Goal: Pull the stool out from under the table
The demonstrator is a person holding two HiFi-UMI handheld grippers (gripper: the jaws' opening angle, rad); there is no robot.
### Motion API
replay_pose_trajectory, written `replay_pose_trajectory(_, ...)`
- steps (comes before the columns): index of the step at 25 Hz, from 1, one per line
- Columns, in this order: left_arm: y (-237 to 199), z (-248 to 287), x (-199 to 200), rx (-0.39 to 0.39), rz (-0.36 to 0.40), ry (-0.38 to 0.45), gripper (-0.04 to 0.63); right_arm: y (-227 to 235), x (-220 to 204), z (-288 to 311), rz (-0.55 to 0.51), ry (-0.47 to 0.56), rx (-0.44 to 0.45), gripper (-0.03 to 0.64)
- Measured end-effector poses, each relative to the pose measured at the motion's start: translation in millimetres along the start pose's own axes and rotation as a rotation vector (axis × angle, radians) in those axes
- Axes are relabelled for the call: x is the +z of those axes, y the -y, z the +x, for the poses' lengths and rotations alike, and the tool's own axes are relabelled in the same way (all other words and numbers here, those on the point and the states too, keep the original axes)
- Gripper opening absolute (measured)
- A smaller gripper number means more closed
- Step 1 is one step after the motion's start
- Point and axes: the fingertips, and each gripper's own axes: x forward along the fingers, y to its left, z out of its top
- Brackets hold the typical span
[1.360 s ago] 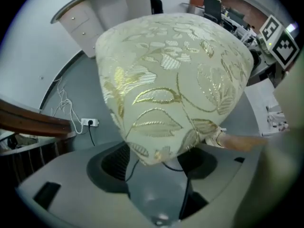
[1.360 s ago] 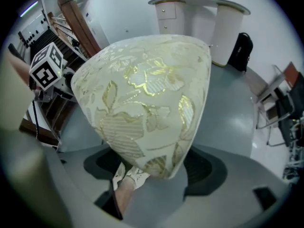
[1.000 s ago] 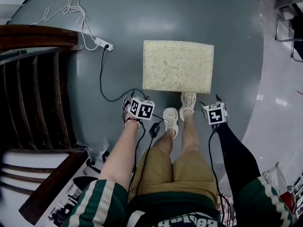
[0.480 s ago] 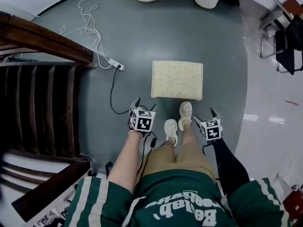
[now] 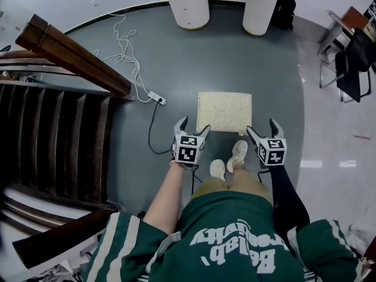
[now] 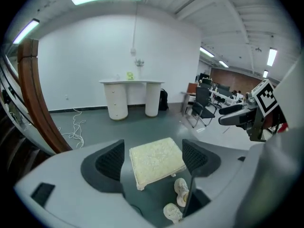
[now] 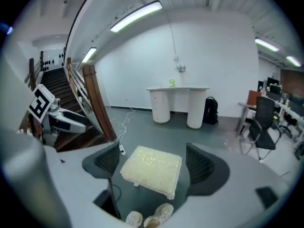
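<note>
Since a second ago you lifted both grippers up and away from the stool, so it looked small below them. At the left, a power strip with its cord lay near the stool. Your left gripper was spread open and held nothing. The stool stood on open floor, well apart from the white table. Your right gripper was open and empty too. Your shoes were just beside the stool, so a careless step could trip you, or catch that cord.
</note>
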Motion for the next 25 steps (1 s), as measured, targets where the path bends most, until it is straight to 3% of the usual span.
replay_pose_trajectory(12, 37, -64, 174, -0.026, 0.038, 0.318, 0.376, 10, 163, -56, -0.111, 0.321, 0.058, 0.437)
replay_pose_trajectory(20, 48, -78, 266, 0.103, 0.089, 0.471, 0.359, 28, 248, -66, -0.184, 0.455, 0.132, 0.431)
replay_pose_trajectory(25, 64, -79, 315, 0.137, 0.138, 0.550, 0.356, 51, 288, -71, -0.213, 0.535, 0.127, 0.431)
